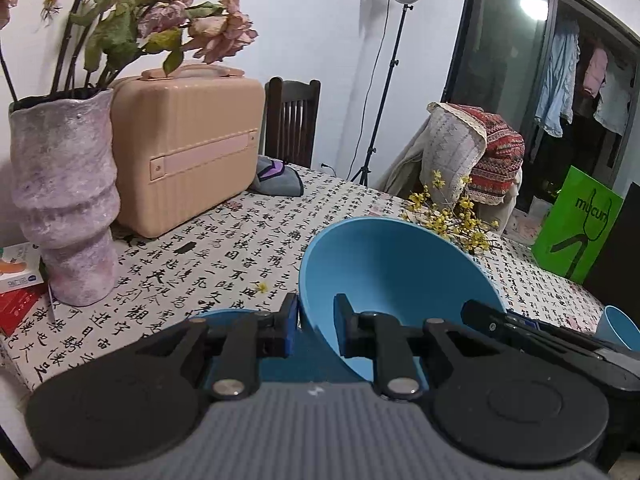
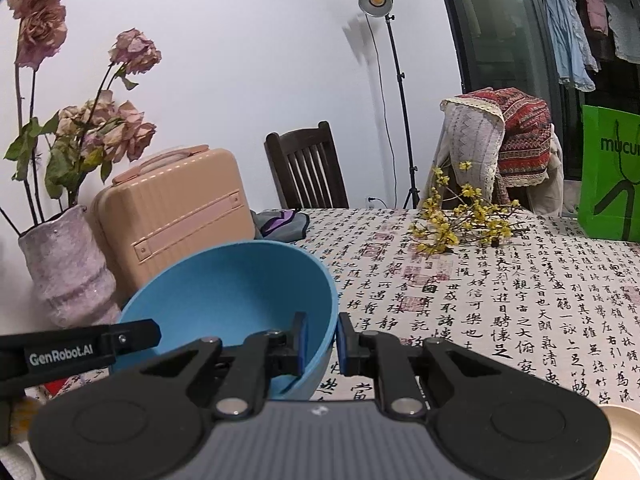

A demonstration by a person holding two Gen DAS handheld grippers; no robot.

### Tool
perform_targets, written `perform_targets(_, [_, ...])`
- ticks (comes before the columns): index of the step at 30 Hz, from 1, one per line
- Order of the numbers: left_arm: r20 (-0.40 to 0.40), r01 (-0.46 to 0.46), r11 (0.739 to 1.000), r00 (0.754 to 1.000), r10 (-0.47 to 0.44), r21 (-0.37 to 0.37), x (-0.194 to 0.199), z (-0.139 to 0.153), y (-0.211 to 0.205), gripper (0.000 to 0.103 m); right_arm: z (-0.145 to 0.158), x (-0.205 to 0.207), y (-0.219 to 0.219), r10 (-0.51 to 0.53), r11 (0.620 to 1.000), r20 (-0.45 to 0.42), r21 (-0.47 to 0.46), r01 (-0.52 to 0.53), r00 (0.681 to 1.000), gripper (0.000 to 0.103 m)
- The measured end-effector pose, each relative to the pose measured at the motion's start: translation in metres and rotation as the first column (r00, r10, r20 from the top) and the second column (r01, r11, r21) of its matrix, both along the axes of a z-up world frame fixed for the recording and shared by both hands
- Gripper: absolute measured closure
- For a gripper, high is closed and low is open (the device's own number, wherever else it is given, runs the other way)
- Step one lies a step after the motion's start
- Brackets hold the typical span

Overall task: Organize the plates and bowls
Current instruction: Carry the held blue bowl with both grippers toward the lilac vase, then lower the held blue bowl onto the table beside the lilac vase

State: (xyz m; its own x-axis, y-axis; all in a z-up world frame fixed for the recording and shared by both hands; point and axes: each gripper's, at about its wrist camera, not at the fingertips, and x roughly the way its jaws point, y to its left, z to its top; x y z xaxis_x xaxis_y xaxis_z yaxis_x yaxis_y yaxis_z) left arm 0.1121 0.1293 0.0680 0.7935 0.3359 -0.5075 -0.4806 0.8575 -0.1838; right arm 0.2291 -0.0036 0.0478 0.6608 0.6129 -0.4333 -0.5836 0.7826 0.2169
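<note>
Blue plastic bowl, held tilted above the calligraphy-print tablecloth, its rim pinched on opposite sides by the left gripper and right gripper. It appears mid-carry; next it likely needs lowering onto another dish. Counted: one held bowl, another blue dish beneath, a third blue rim and one cream plate.

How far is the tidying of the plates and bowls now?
Nothing looks finished yet. In hand: the blue bowl is held tilted above the table, with the left gripper and the right gripper each clamped on its rim at opposite sides. Left to do: a second blue dish lies under the left gripper, a blue cup stands at the right, and a cream plate waits.
</note>
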Motion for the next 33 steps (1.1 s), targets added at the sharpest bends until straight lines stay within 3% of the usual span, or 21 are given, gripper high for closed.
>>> perform_targets(33, [0.002, -0.089, 0.996, 0.996, 0.089, -0.013, -0.029, -0.002, 0.038, 0.084, -0.002, -0.015, 0.048, 0.091, 0.996, -0.007, -0.013, -0.091, 0.996, 0.089])
